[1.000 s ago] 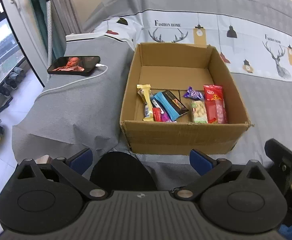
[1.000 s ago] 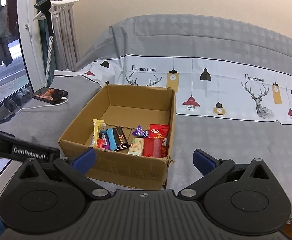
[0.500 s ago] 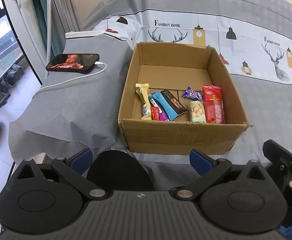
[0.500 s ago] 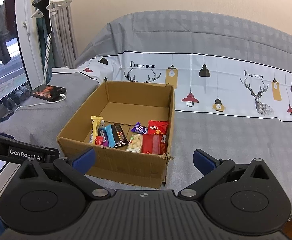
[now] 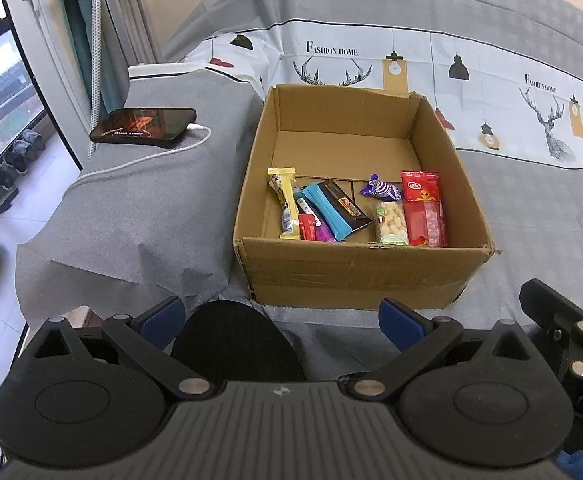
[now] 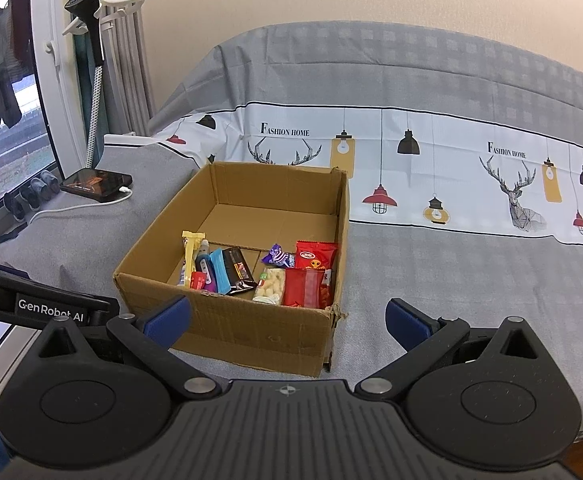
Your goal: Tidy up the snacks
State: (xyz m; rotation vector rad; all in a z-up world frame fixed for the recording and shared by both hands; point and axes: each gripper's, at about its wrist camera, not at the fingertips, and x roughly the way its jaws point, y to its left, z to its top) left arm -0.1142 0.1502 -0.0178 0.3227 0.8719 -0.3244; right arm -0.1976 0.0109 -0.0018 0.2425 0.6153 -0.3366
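Both the left gripper (image 5: 279, 316) and right gripper (image 6: 287, 318) spread their fingers wide, empty, below the centre-frame cardboard box (image 5: 355, 272) of snacks (image 5: 355, 210).

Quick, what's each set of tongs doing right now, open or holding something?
Left tongs: open, holding nothing, short of the cardboard box.
Right tongs: open, holding nothing.

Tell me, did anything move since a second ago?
Only a little. Both cameras see the box slightly differently, so the hands drifted a bit. Left gripper and right gripper stayed open and empty. The snacks and phone did not move.
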